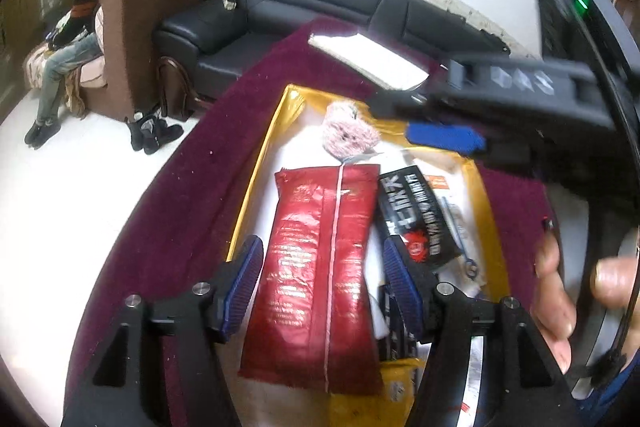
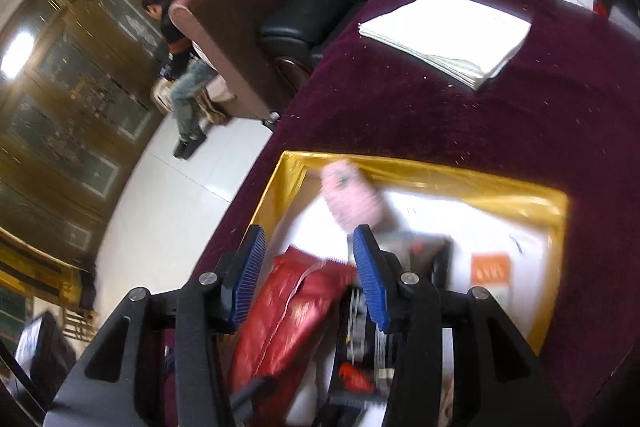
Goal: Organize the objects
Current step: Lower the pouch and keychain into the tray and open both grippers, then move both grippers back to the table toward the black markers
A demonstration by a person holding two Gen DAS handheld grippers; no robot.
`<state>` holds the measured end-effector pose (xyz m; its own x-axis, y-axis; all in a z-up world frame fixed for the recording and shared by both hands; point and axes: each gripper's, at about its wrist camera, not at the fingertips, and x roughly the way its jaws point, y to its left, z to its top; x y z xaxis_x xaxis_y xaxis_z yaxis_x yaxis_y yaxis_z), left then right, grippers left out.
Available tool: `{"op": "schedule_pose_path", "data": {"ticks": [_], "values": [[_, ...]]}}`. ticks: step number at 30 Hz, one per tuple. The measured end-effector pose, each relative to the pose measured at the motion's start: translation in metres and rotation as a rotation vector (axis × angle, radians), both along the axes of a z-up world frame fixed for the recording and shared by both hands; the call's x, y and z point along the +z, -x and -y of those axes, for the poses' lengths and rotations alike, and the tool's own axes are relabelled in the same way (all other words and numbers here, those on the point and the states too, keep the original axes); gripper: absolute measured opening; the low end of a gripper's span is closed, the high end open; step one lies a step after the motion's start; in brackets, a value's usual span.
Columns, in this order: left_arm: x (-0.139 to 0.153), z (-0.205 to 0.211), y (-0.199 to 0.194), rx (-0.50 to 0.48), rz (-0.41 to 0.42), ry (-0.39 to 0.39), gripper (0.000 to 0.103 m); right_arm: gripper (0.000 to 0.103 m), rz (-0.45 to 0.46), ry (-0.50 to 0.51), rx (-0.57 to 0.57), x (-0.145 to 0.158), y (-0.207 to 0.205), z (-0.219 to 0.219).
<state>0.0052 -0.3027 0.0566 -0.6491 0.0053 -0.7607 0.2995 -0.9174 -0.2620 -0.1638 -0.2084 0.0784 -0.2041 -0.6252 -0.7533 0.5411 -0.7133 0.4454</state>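
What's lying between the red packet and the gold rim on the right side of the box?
A black packet with white lettering lies beside the red packet, then white sheets up to the gold rim. The left wrist view shows it best.

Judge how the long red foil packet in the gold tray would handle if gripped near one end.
The red packet looks like glossy creased foil, so probably slick against pads. It is long and soft-sided, likely to sag from one end. It lies flat in the gold tray, unlikely to roll.
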Motion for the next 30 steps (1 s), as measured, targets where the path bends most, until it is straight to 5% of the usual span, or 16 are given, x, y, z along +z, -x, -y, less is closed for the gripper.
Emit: {"op": "schedule_pose_path", "data": {"ticks": [13,30], "values": [[0.033,-0.077,0.002,-0.138,-0.065,0.057,0.057,0.044,-0.044,0.091,-0.118,0.020,-0.038,-0.109],[0.027,-0.240,0.045,-0.416,0.019,0.179,0.057,0.044,-0.074,0.083,-0.375,0.005,-0.019,-0.302]]}}
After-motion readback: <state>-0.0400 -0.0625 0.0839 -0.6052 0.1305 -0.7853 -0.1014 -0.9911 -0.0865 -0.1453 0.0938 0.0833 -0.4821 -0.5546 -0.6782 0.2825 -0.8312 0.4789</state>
